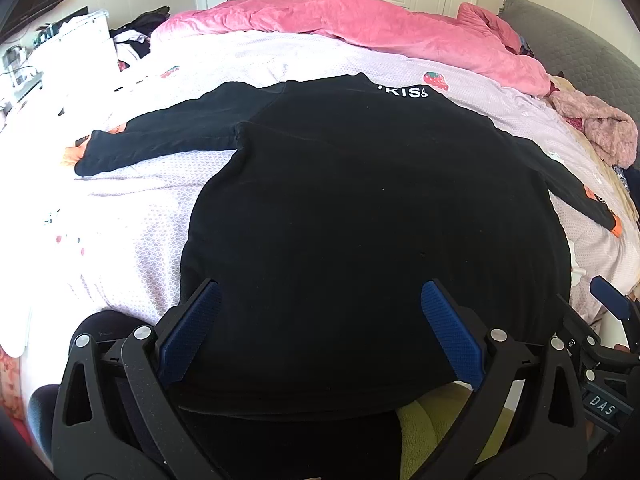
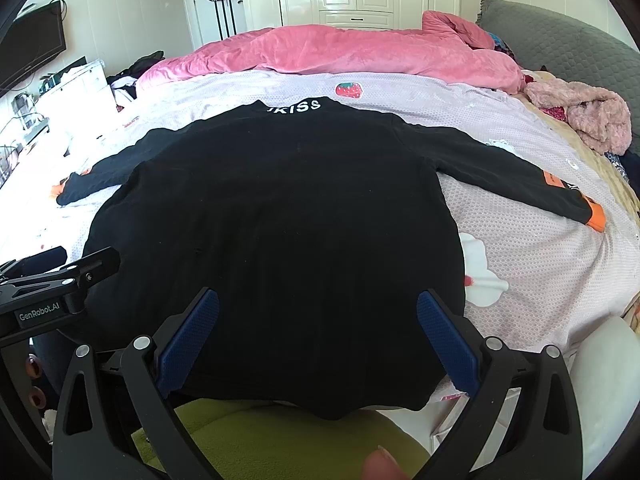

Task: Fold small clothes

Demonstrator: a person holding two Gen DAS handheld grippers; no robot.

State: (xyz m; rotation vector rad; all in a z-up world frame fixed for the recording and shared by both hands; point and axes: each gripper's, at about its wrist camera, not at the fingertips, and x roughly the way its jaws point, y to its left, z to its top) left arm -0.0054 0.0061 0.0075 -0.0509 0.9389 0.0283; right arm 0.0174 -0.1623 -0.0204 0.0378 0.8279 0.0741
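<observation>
A black long-sleeved top (image 1: 360, 208) lies flat on the bed, back up, white lettering at its far collar, both sleeves spread out with orange cuffs; it also shows in the right wrist view (image 2: 280, 220). Its hem hangs over the near bed edge. My left gripper (image 1: 320, 292) is open over the left part of the hem, blue pads wide apart, holding nothing. My right gripper (image 2: 318, 300) is open over the right part of the hem, also empty. Each gripper shows at the edge of the other's view.
The bed has a pale pink patterned sheet (image 2: 520, 248). A crumpled pink duvet (image 2: 340, 56) lies along the far side. A fluffy pink garment (image 2: 588, 116) sits at the right by a grey headboard (image 2: 560, 52). White wardrobes stand behind. A yellow-green cloth (image 2: 280, 440) lies below the hem.
</observation>
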